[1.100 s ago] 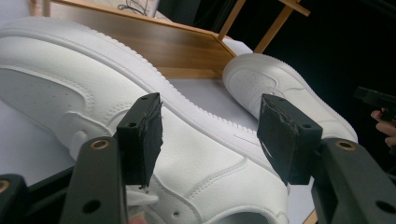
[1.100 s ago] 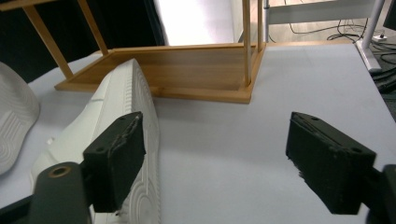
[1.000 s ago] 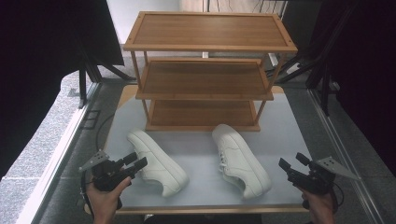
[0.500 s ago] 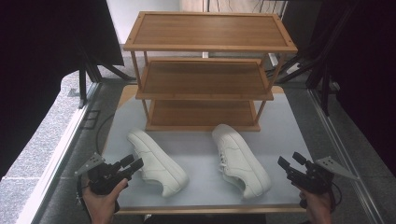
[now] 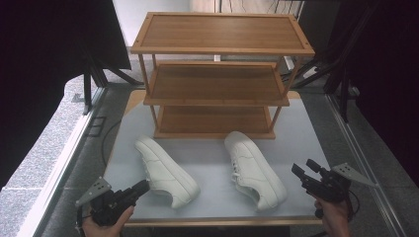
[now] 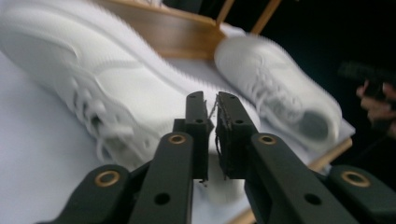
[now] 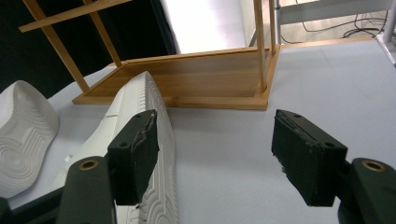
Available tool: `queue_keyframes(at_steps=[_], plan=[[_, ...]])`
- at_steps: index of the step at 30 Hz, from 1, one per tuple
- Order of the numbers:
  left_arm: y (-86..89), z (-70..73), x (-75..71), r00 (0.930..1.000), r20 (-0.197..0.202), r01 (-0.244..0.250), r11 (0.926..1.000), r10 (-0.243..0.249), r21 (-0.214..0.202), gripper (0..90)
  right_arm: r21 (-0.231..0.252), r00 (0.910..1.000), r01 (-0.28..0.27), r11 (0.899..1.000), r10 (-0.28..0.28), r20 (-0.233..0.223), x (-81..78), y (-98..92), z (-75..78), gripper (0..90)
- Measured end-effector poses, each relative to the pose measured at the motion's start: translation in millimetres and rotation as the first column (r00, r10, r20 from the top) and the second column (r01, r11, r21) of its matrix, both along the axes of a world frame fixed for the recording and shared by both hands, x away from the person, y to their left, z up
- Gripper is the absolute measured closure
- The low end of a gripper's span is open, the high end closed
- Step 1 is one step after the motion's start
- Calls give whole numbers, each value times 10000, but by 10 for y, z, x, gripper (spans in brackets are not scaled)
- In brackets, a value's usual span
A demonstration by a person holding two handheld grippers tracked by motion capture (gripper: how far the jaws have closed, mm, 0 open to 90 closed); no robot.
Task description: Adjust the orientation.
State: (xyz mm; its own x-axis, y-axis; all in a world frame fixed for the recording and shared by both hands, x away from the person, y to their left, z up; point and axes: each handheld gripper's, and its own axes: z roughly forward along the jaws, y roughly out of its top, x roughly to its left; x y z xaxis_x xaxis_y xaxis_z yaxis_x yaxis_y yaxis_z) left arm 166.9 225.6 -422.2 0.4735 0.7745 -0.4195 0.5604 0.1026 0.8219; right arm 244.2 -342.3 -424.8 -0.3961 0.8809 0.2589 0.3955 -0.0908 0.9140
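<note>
White left shoe (image 5: 165, 170) lies diagonal, toe toward rack (image 5: 215, 94); left gripper (image 5: 143, 187) jaws nearly together, empty; right gripper (image 5: 302, 171) jaws apart.

You have two white low-top sneakers on the pale grey table top, both upright on their soles, laces up. Your left shoe (image 5: 165, 170) lies at about 7 o'clock from the table's middle, toe toward 11 o'clock, heel toward 5. Your right shoe (image 5: 253, 168) lies at about 5 o'clock, well apart from it, toe toward 11 o'clock, heel toward 5.
</note>
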Motion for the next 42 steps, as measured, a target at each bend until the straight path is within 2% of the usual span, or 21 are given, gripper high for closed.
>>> queue_keyframes(at_steps=[6,8,10,11,12,14,18,23,27,35,40,42], plan=[[-112,-152,-64,9975,-457,554,9983,-545,180,887,-11,9997,210,9998,-210,-137,28,28,-10,313],[-194,-218,-82,9946,-695,804,9958,-773,428,895,-76,9996,171,9998,-172,-222,46,52,-27,313],[-252,-280,-53,9917,-964,914,9936,-848,663,897,-124,9996,93,9999,-96,-264,47,66,-33,313],[-252,-280,-53,9917,-964,914,9936,-848,663,897,-124,9996,93,9999,-96,-264,47,66,-33,313],[-307,-340,-1,9886,-1248,949,9924,-847,783,897,-161,9996,70,9998,-75,-268,42,70,-33,313],[-367,-368,53,9876,-1307,992,9912,-872,876,898,-90,9996,134,9999,-136,-244,35,61,-29,313],[-493,-358,150,9850,-1262,1300,9871,-1177,937,897,25,9993,259,9997,-258,-262,29,35,-23,320],[-527,-345,216,9833,-1300,1392,9867,-1276,841,897,72,9994,288,9996,-287,-213,22,18,-10,320],[-528,-308,236,9851,-1251,1290,9884,-1184,800,893,93,9991,343,9994,-341,-235,22,11,-7,325],[-611,-233,357,9831,-1138,1534,9847,-1436,829,892,100,9989,364,9993,-361,-314,30,26,-16,333],[-705,-153,471,9832,-999,1612,9834,-1527,831,891,136,9984,434,9990,-429,-367,31,8,-25,332],[-805,-112,581,9796,-1053,1812,9788,-1712,949,891,191,9982,474,9987,-466,-376,36,6,-31,332]])
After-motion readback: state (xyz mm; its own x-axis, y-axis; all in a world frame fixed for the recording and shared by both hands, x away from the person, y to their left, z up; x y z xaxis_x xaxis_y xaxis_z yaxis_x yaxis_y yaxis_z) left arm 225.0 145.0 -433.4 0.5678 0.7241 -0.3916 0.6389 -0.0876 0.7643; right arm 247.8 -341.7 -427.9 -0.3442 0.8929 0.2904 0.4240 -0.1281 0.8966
